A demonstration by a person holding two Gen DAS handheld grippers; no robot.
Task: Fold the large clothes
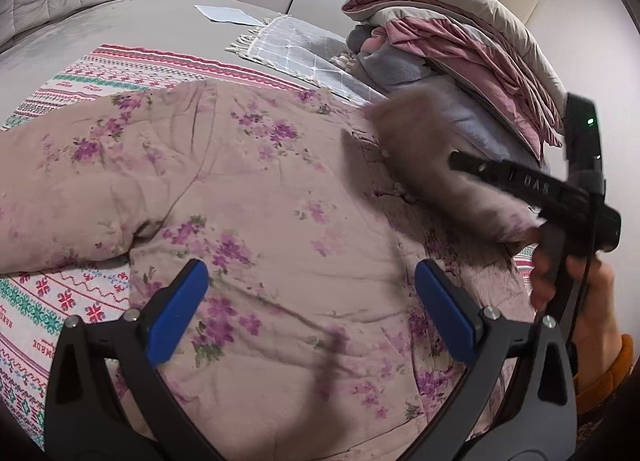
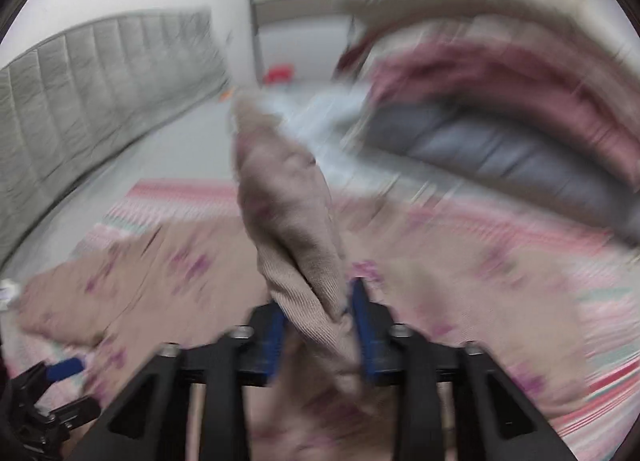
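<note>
White letters "DAS" on the black right gripper (image 1: 520, 185) body.

Padded dusty-pink garment with purple flower print (image 1: 256, 197), spread out flat.
It lies on a pink-and-green patterned bed cover, one puffy sleeve reaching out to the left. On the right its other sleeve, with a ribbed cuff (image 2: 296, 221), is raised, blurred.
</note>
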